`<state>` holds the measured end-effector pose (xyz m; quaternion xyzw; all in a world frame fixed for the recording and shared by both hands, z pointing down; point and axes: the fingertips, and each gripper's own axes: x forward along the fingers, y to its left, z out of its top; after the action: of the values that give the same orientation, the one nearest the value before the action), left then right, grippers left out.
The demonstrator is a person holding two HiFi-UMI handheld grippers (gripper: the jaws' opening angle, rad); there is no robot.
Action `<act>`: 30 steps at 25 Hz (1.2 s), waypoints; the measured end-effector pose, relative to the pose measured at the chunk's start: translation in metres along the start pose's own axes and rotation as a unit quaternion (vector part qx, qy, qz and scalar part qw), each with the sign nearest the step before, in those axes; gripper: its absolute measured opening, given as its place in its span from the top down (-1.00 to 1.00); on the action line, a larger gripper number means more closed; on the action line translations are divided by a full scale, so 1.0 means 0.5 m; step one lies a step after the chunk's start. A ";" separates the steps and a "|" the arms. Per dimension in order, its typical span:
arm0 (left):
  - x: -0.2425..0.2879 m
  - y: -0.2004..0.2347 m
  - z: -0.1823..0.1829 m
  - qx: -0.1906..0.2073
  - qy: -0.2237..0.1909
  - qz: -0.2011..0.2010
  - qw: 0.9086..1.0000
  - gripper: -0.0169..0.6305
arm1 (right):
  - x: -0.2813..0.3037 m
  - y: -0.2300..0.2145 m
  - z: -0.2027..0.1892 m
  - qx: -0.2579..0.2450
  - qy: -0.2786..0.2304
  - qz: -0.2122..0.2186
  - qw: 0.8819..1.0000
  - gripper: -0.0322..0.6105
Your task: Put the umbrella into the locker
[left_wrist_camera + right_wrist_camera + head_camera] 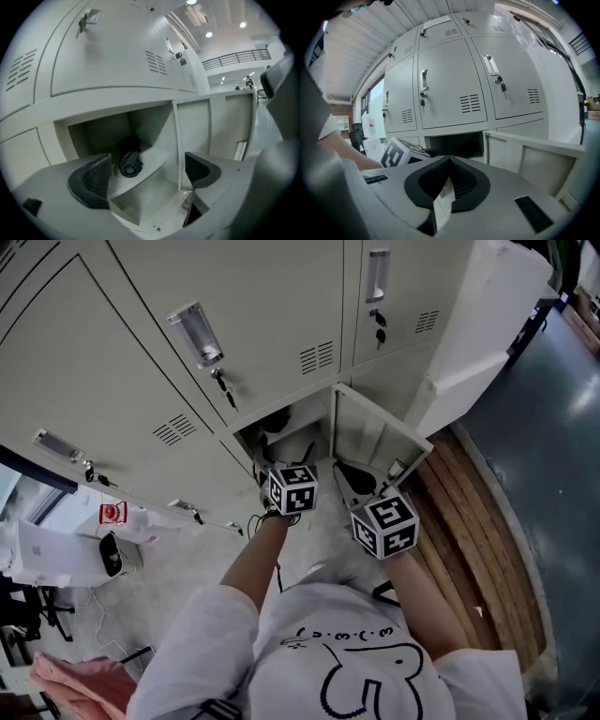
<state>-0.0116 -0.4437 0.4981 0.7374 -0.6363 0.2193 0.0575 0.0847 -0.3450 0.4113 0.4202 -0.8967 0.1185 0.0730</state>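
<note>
Person in a white T-shirt [356, 662] is standing over the scene, both forearms reaching forward toward the lockers. The left gripper [146, 174] is holding its jaws wide apart, with nothing gripped between the dark pads [91, 180]. Its marker cube [292, 488] is sitting just in front of the open compartment in the head view. The right gripper [449, 178] is keeping its jaws together, pads meeting at the tips with only a thin slit below and nothing clamped between them. Its cube [384, 523] is showing just right of the left one, close beside it but apart.

Beyond the jaws, the bottom locker [117, 124] is standing open, its door [225, 124] swung out to the right. The umbrella [130, 161], black and folded, is lying on the inner shelf [154, 161] of that compartment with its round end facing out. It is lying well back from the left jaws, touching neither pad. The lower space under the shelf is showing bare metal.

Further out, the closed locker doors [450, 84] above and to the sides are hanging shut, with handles and keys in the locks. A wooden slatted platform [478, 531] is running along the right of the locker bank. White boxes and a red label [112, 513] are sitting at far left.
</note>
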 end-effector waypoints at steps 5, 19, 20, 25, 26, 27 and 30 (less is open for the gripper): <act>-0.086 -0.014 0.087 -0.002 -0.042 -0.031 0.999 -0.57 | -0.014 0.023 0.030 -0.007 0.010 0.015 1.000 0.83; -0.256 -0.048 0.145 -0.038 -0.106 -0.090 0.990 -0.38 | -0.046 0.055 0.059 -0.036 0.010 0.051 0.998 0.83; -0.264 -0.054 0.145 -0.040 -0.107 -0.099 0.988 -0.34 | -0.046 0.057 0.061 -0.040 0.010 0.050 0.998 0.83; -0.295 -0.089 0.165 -0.055 -0.124 -0.164 0.977 0.55 | -0.055 0.062 0.067 -0.050 0.007 0.042 0.998 0.83; -0.298 -0.095 0.170 -0.049 -0.125 -0.171 0.976 0.91 | -0.059 0.063 0.068 -0.049 0.006 0.044 0.998 0.83; -0.298 -0.101 0.174 -0.042 -0.123 -0.177 0.976 0.91 | -0.062 0.063 0.070 -0.048 0.006 0.048 0.998 0.83; -0.293 -0.109 0.188 -0.047 -0.119 -0.192 0.973 0.91 | -0.070 0.063 0.076 -0.049 0.009 0.061 0.997 0.83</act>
<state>0.0507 -0.3342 0.3661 0.8630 -0.4948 0.0848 0.0567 0.0816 -0.3100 0.3619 0.3594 -0.9248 0.0826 0.0941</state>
